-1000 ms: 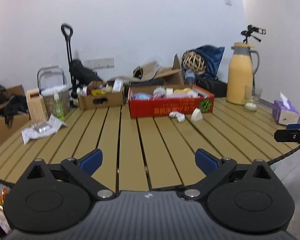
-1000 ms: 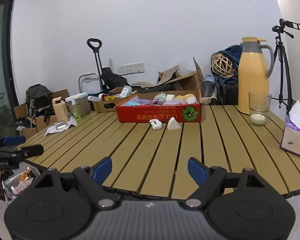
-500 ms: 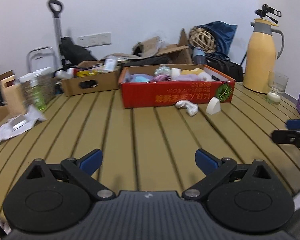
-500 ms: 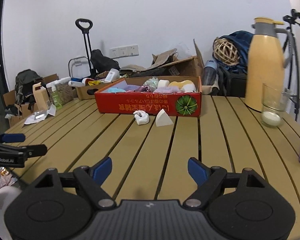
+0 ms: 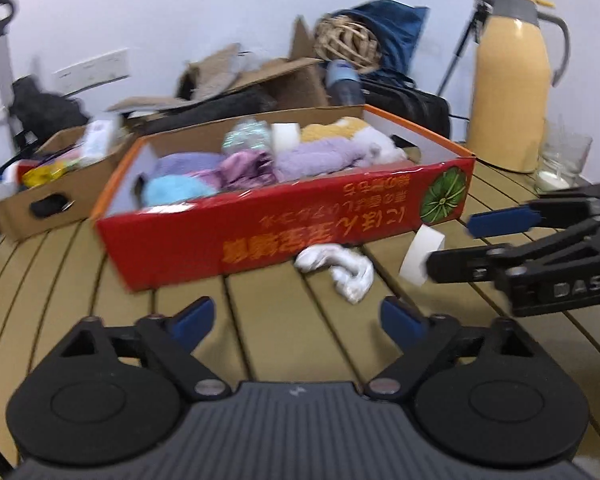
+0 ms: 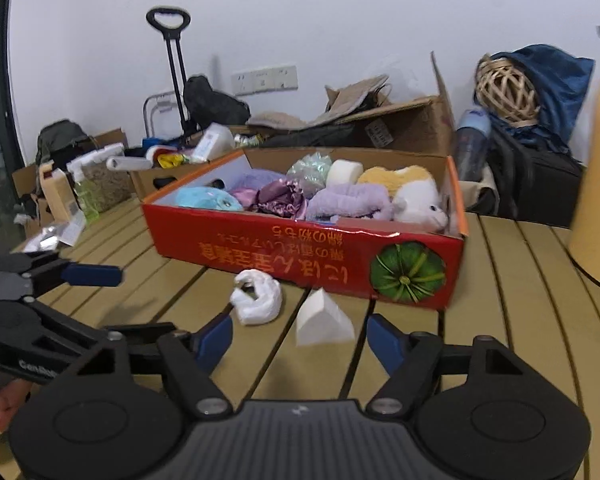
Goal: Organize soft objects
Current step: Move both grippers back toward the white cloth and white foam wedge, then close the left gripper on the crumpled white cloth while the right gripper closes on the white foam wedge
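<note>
Between our wide-open, empty right gripper (image 6: 300, 340) sits the white foam wedge (image 6: 323, 320); our left gripper (image 5: 296, 316), equally spread and empty, faces the crumpled white cloth (image 5: 336, 266). Both lie outside the red box (image 6: 300, 256), already mostly filled with plush.

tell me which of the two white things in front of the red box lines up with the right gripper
The white wedge sponge: it sits between the open right gripper fingers' line; the crumpled white cloth lies off left.
</note>
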`<state>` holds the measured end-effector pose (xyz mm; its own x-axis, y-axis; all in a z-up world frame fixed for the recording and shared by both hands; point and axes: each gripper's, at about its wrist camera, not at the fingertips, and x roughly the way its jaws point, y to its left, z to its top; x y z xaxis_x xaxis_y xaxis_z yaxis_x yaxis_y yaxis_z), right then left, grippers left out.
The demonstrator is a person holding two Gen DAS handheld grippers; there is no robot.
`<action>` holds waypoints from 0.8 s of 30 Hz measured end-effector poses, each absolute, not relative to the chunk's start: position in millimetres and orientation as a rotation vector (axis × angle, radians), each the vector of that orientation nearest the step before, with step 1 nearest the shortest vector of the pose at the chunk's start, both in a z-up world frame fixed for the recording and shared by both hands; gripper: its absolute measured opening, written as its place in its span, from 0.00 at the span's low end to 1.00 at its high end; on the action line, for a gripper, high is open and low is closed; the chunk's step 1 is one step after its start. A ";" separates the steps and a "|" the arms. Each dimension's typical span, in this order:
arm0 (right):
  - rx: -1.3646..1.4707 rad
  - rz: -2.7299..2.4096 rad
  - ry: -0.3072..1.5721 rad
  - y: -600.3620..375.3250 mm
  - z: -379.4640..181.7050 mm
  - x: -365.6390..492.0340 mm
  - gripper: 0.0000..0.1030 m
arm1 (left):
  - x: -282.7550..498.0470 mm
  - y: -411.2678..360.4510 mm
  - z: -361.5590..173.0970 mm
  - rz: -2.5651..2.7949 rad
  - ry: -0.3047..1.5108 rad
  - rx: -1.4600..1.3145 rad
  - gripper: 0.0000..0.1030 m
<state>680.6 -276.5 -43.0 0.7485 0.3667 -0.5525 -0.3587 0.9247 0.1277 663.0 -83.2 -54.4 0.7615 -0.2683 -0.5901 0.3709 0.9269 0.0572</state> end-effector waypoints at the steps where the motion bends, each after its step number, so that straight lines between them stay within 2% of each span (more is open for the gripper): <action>1: 0.018 0.400 0.615 -275.7 -45.2 688.7 0.61 | 669.6 -87.3 -56.3 -0.371 0.615 0.189 0.79; 3: 0.018 0.405 0.632 -274.3 -48.9 700.6 0.54 | 679.5 -95.6 -59.8 -0.413 0.624 0.201 0.74; 6: 0.020 0.411 0.654 -272.6 -53.2 712.1 0.31 | 691.8 -106.7 -64.7 -0.457 0.627 0.219 0.71; 8: 0.026 0.402 0.657 -273.8 -55.9 713.8 0.25 | 696.7 -112.3 -67.8 -0.466 0.613 0.241 0.67; 14: 0.028 0.390 0.650 -282.3 -53.8 708.9 0.22 | 709.0 -111.2 -71.2 -0.501 0.640 0.211 0.36; 15: 0.030 0.387 0.651 -283.7 -53.4 707.4 0.22 | 709.9 -109.7 -71.1 -0.512 0.645 0.201 0.24; 16: 0.030 0.383 0.653 -284.6 -52.6 705.4 0.21 | 710.7 -108.7 -71.1 -0.518 0.655 0.189 0.17; 20: 0.032 0.382 0.630 -286.7 -43.4 692.7 0.21 | 697.3 -106.9 -61.0 -0.493 0.654 0.168 0.14; 24: 0.034 0.356 0.595 -290.8 -29.3 663.8 0.21 | 648.4 -90.8 -32.7 -0.485 0.598 0.128 0.14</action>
<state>663.8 -290.8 -29.3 0.7690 0.3379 -0.5426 -0.3186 0.9385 0.1330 648.4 -90.8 -32.7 0.7184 -0.4013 -0.5683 0.4737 0.8804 -0.0228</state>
